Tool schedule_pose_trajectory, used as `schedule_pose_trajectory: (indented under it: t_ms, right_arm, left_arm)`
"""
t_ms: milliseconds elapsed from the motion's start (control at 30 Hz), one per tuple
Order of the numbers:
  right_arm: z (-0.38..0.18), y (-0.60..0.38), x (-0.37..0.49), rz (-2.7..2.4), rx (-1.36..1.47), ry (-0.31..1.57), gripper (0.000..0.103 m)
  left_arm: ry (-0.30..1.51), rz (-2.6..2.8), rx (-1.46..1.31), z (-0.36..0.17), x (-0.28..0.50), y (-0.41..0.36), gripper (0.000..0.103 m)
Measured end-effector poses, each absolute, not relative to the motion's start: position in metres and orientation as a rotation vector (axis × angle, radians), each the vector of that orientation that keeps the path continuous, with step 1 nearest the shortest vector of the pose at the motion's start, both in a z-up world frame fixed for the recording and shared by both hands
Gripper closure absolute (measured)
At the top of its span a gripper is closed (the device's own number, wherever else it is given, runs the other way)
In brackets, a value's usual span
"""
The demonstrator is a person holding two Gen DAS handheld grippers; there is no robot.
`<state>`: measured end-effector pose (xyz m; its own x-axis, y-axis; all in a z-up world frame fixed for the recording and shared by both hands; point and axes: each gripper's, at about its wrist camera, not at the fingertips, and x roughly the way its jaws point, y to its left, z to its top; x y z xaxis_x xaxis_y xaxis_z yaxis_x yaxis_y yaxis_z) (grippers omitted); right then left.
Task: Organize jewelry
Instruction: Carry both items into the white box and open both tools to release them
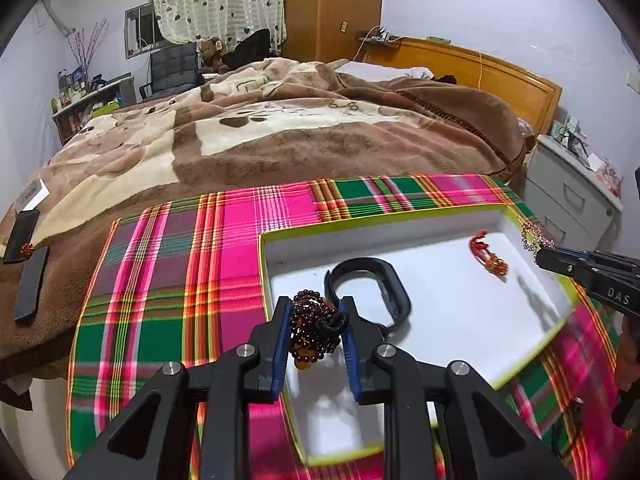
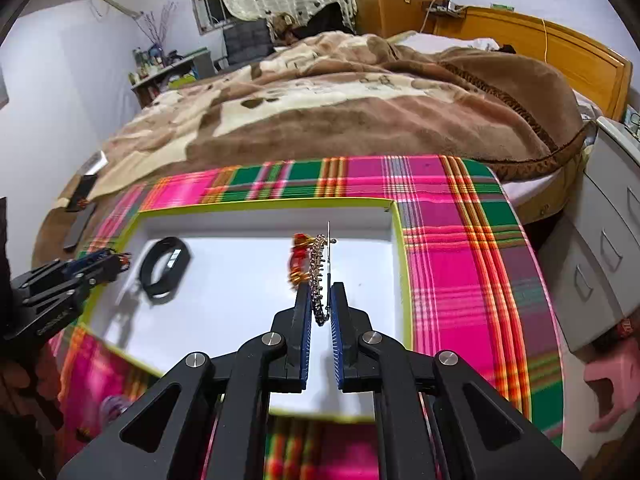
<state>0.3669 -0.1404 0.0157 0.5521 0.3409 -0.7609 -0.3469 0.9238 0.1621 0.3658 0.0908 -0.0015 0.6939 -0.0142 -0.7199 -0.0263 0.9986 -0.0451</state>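
Tray's near edge hidden behind left gripper body. Near-right plaid cloth motion-blurred. Red trinket partly covered by the silver hairpin. Shelf items far left too small to tell.

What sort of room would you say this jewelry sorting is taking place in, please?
Most likely a home bedroom. A bed under a rumpled brown blanket with a wooden headboard fills the background, a curtained window sits behind it, and a white bedside drawer unit stands alongside.
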Motion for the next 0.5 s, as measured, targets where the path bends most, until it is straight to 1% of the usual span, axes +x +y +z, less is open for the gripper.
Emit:
schedule_pose_trajectory:
  t_ms: [233,500]
  right_arm:
    - [-0.006,-0.139,0.392,0.384,-0.019,0.955,0.094]
    - [-0.012,-0.139,0.398,0.384,-0.021,0.968,0.093]
  left_arm:
    - [0.824,0.017,-0.02,-0.013,0.386,0.087,0.079]
    - [0.837,0.014,-0.027,-0.015,0.394,0.087,0.079]
